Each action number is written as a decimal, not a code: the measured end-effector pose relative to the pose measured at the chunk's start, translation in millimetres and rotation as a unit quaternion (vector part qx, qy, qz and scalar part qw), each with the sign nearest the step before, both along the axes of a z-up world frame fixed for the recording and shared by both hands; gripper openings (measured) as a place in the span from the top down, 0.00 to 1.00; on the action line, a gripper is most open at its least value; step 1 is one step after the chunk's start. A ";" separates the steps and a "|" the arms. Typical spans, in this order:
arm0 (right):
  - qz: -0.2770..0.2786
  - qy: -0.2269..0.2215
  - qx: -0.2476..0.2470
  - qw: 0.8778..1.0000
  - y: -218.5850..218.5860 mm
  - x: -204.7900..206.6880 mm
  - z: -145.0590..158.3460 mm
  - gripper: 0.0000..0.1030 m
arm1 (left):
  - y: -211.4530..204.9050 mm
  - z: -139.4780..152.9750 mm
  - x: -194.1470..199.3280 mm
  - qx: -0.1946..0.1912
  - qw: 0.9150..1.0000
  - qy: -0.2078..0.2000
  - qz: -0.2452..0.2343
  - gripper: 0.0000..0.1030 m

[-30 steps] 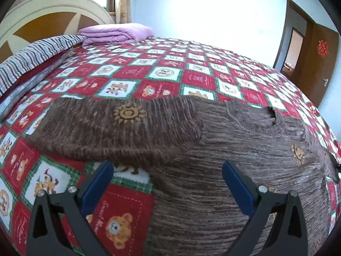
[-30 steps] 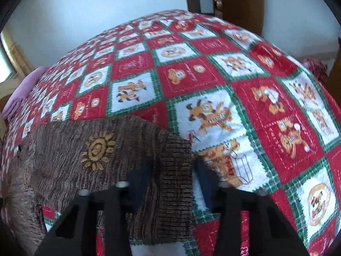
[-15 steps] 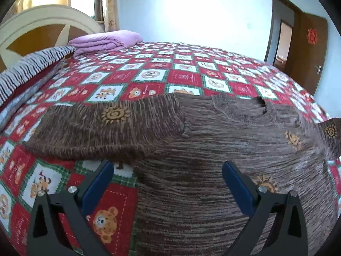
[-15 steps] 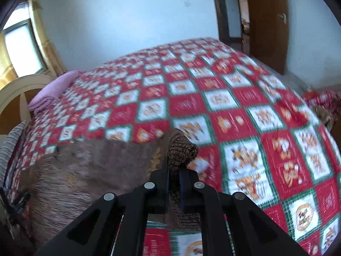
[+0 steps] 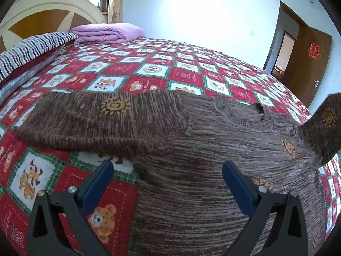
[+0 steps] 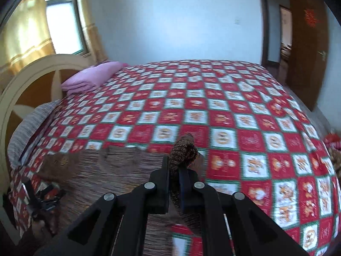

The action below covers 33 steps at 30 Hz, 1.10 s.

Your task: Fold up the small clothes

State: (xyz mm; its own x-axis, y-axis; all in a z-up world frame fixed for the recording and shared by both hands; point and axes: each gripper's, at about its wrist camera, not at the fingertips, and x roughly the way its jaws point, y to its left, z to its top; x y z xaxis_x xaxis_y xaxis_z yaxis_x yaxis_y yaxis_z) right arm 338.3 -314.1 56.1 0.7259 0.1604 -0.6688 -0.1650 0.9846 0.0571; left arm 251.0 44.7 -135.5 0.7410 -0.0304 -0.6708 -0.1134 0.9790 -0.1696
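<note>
Now the right gripper (image 6: pixel 174 178) pinches a lifted sleeve (image 6: pixel 183 149) of the brown sweater (image 5: pixel 213 160) (spread on the quilt (image 5: pixel 149 70)); the left gripper (image 5: pixel 166 177) hovers agape, holding nothing.

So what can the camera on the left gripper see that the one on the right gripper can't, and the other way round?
Only the left wrist view shows the open left gripper hovering over the brown sweater's body, with the neck opening and the flat sleeve with its sun motif.

Only the right wrist view shows the right gripper shut on the other sleeve's cuff, plus the window.

Both show the bear-print bedspread, the folded purple blanket, the headboard and the wooden door.
</note>
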 end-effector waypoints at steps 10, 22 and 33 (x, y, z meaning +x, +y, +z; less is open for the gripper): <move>0.074 0.055 0.032 0.995 114.5 31.5 -77.1 0.93 | -3.2 -6.3 3.4 -0.001 1.000 0.017 -0.011 0.00; 0.113 0.148 0.180 0.966 133.0 7.9 -183.4 0.45 | 1.5 -9.5 4.0 -0.014 0.999 0.032 -0.007 0.00; 0.014 0.024 0.158 0.987 -0.1 -63.0 -147.6 0.37 | -64.4 51.1 8.0 0.049 0.991 0.025 -0.118 0.00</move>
